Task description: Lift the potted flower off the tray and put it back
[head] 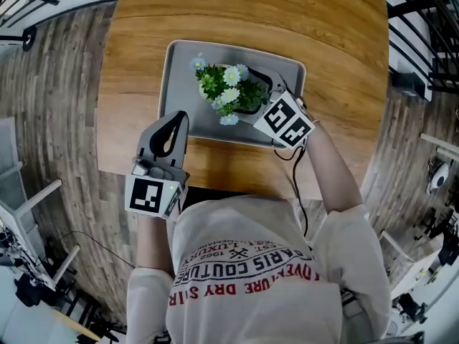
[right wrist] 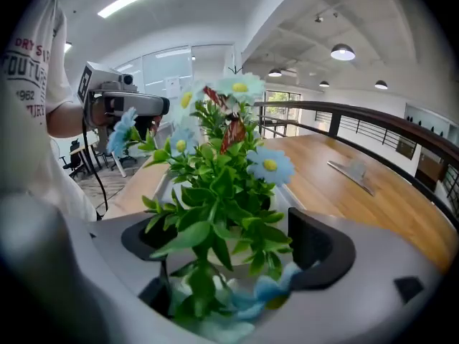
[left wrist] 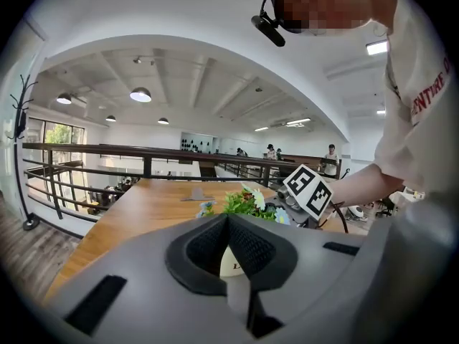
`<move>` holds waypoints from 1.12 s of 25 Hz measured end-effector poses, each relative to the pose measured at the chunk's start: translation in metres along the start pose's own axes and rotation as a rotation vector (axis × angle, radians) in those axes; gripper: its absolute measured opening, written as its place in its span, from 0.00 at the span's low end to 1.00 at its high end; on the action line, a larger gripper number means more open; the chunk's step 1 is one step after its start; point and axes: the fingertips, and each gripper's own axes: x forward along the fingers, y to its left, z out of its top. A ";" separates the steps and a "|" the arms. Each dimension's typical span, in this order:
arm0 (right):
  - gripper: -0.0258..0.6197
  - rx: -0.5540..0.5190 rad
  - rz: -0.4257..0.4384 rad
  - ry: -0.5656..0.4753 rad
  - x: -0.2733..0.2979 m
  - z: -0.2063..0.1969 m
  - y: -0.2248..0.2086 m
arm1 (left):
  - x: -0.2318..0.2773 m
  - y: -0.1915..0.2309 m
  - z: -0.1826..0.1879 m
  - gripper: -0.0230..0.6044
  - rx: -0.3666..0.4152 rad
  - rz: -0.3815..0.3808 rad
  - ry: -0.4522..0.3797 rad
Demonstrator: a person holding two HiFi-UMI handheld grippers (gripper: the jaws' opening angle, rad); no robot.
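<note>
The potted flower [head: 228, 92], white and blue blooms over green leaves in a white pot, stands upright in the grey tray [head: 179, 77] on the wooden table. My right gripper [head: 254, 95] reaches in from the pot's right. In the right gripper view the plant [right wrist: 215, 170] fills the gap, and the right gripper [right wrist: 229, 248] stands open, its black pads on either side of the pot and not pressing it. My left gripper [head: 180, 117] hovers at the tray's near left edge with its jaw tips together and nothing held. The left gripper view shows the left gripper [left wrist: 228, 219] shut, with the flower [left wrist: 244, 203] beyond it.
The wooden table [head: 344, 63] runs well past the tray on all sides. A small grey metal piece [right wrist: 351, 172] lies at its far end. A dark railing [left wrist: 143, 149] borders the table's far side. The person's torso is against the near edge.
</note>
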 end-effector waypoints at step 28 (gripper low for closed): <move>0.78 0.053 -0.067 -0.147 0.013 0.006 -0.003 | 0.013 0.014 -0.013 0.06 -0.004 -0.003 0.048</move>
